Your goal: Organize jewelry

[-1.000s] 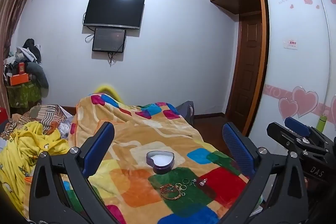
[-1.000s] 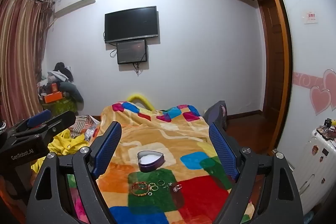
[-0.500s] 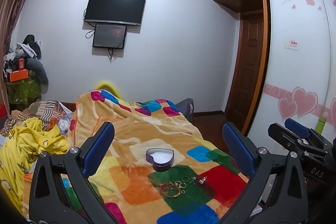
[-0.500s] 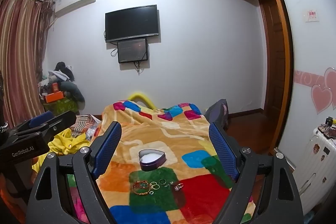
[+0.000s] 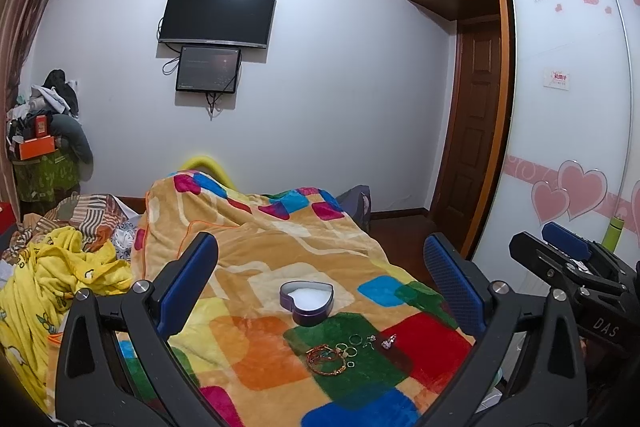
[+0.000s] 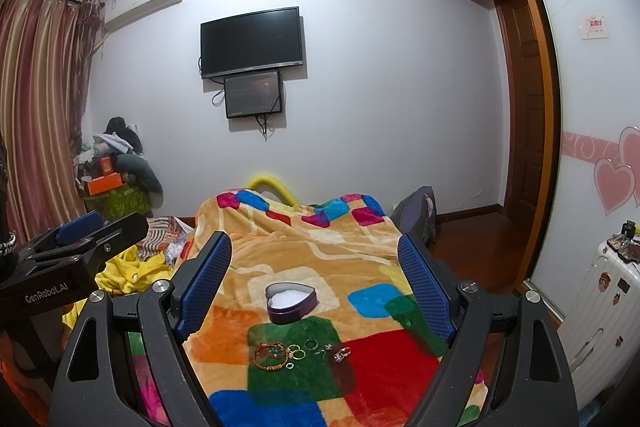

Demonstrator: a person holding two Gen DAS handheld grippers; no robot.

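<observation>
Both the left gripper (image 5: 320,283) and right gripper (image 6: 316,279) remain wide open and empty; the heart-shaped box (image 6: 291,303) and bracelet (image 6: 272,355) now sit slightly farther ahead on the blanket (image 6: 360,367).

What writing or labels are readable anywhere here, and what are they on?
"GenRobot.AI": side of the left gripper.
"DAS": side of the right gripper.
Red sign on the wardrobe door: too small to read.
Script at the door's top: blurred.
Air conditioner label: unreadable.

Home bedroom — bed (image 5: 280,267), wardrobe (image 5: 568,107)
</observation>
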